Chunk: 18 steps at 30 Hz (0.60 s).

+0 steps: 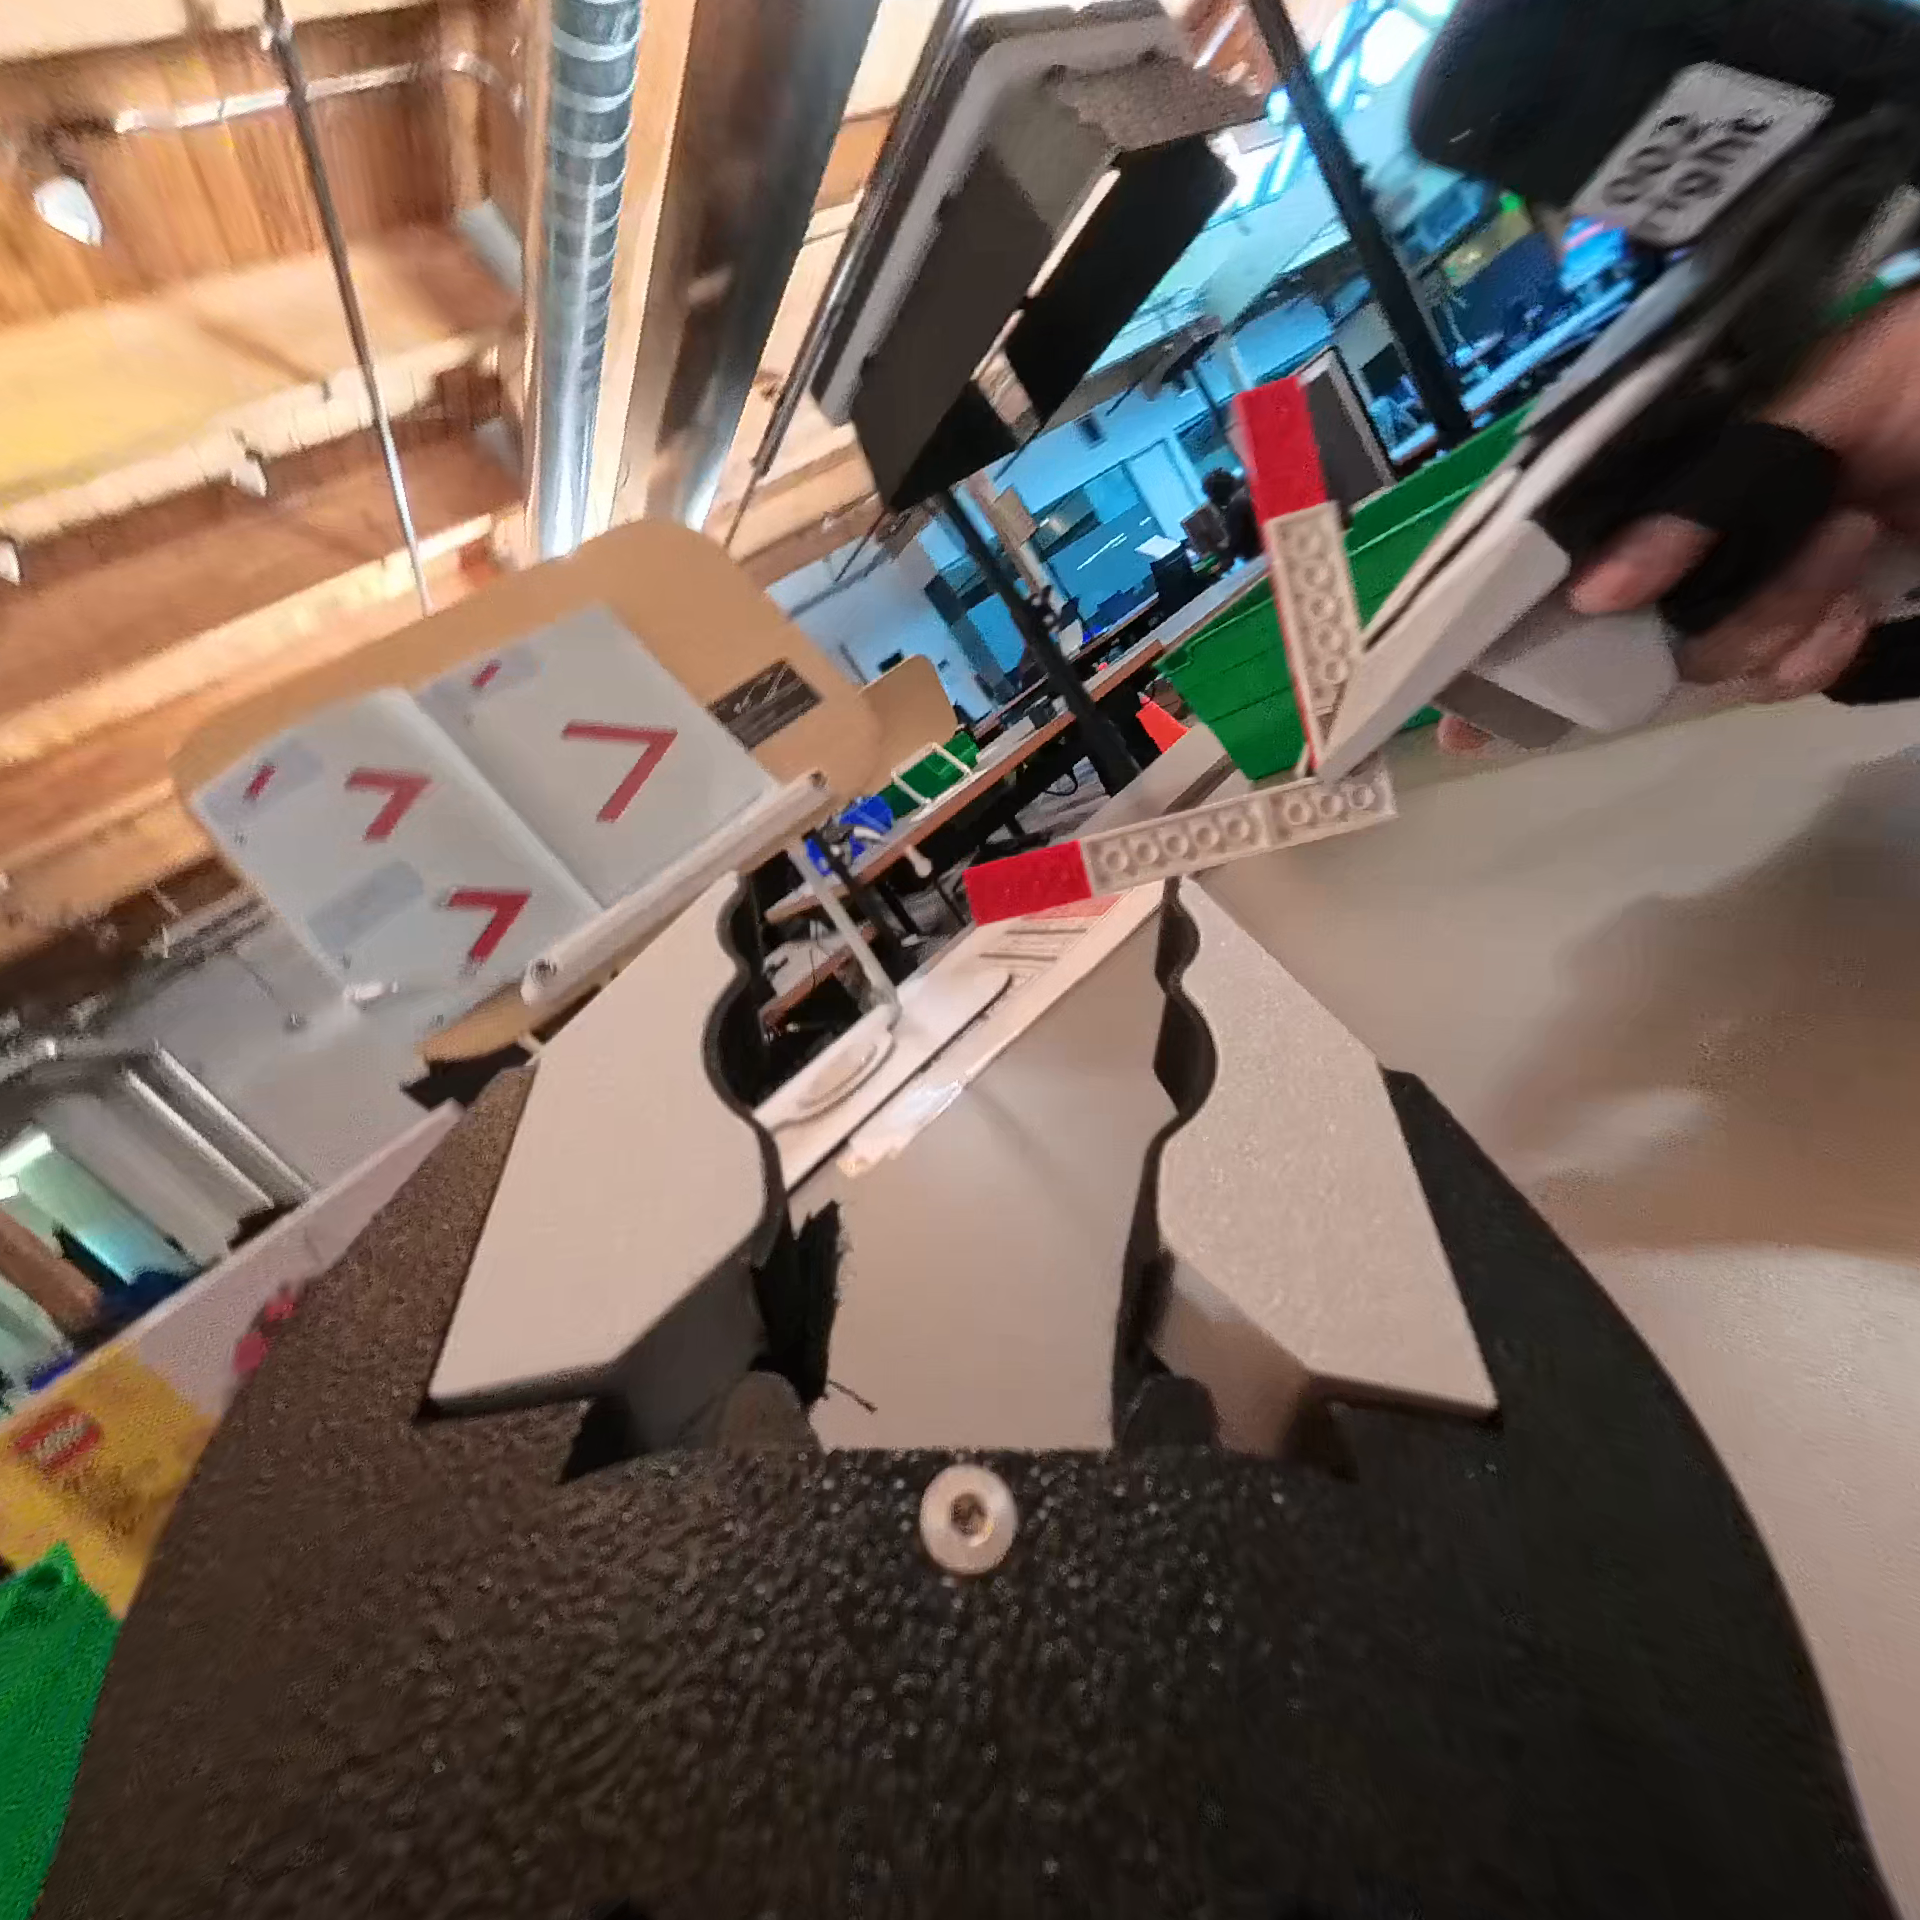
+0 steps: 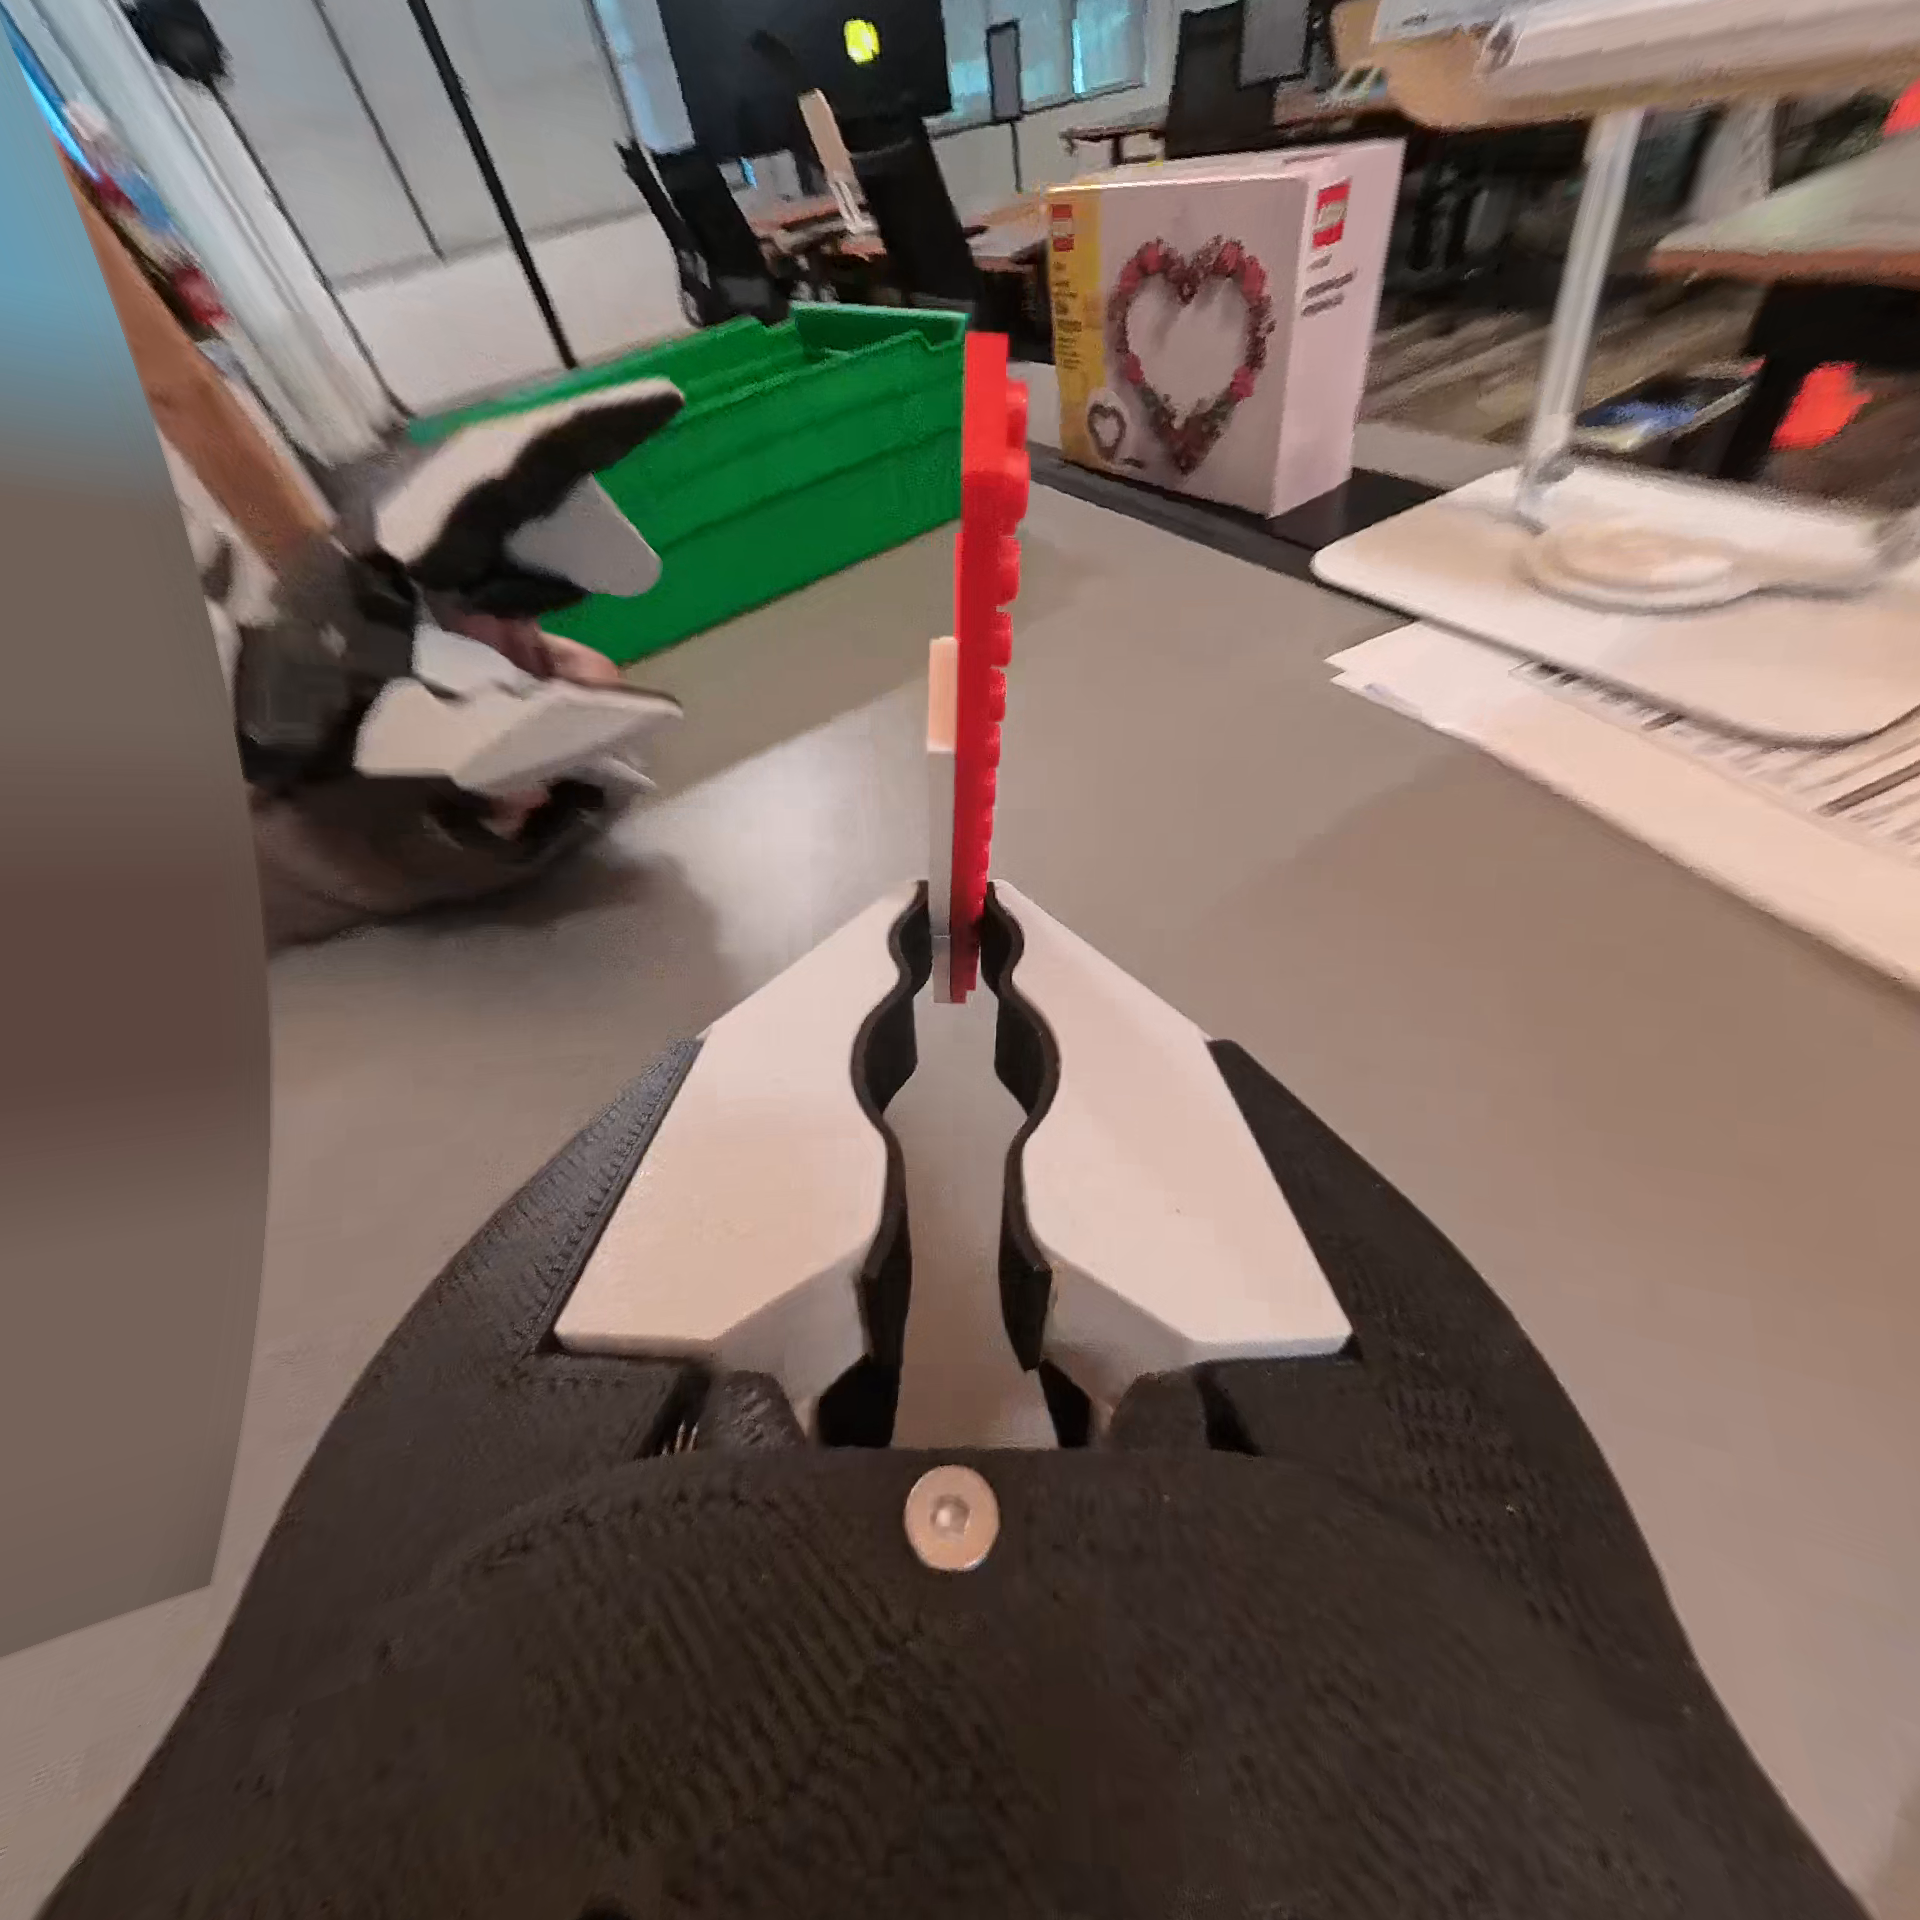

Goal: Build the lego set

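A V-shaped lego assembly (image 1: 1195, 836) of grey plates with red ends hangs above the grey table. My right gripper (image 1: 1330, 748) is shut on it at the V's corner. In the right wrist view the assembly (image 2: 982, 623) stands edge-on, red over white, pinched between the right gripper's (image 2: 961, 935) tips. My left gripper (image 1: 954, 899) is open and empty, its tips just below the lower arm of the V. It also shows open at the left of the right wrist view (image 2: 655, 634).
An open instruction booklet (image 1: 488, 790) stands on a holder at the left. Green bins (image 2: 790, 468) sit behind the assembly. A lego box (image 2: 1195, 332) stands at the back right. Papers (image 2: 1662, 727) and a white stand base (image 2: 1455, 561) lie at the right.
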Available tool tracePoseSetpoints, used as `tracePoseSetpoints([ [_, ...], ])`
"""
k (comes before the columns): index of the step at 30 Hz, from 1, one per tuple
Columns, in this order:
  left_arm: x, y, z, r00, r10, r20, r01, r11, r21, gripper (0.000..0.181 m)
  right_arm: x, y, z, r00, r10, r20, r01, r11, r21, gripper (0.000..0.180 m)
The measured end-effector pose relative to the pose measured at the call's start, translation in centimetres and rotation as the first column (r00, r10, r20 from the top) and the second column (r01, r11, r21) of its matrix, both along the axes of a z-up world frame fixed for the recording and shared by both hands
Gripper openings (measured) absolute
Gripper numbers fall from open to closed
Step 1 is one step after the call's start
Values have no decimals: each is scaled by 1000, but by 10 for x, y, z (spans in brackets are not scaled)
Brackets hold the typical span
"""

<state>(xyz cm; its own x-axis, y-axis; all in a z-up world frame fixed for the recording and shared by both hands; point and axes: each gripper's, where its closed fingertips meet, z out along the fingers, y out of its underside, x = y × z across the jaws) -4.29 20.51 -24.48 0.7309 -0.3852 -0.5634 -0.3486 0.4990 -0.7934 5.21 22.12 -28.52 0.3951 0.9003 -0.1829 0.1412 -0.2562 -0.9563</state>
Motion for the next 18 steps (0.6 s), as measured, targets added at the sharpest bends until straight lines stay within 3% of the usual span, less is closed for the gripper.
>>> tracePoseSetpoints([
  [1,-6,1,-1,1000,13,22,-13,1000,-19,74,0,2,-2,999,-22,47,18,997,73,6],
  [4,-25,1,2,996,75,51,-74,997,-28,74,4,10,-12,948,-147,283,20,913,407,6],
  [6,-36,0,2,992,109,59,-107,994,-34,73,6,14,-19,851,-285,441,-75,765,639,6],
  [8,-44,1,3,989,122,79,-119,992,-44,72,4,13,-28,732,-415,541,-236,590,772,6],
  [13,-50,7,3,986,119,115,-111,991,-73,73,-4,10,-41,488,-646,588,-564,281,777,6],
  [18,-48,10,-1,988,99,116,-86,990,-110,74,-10,-1,-56,417,-677,607,-672,220,707,6],
])
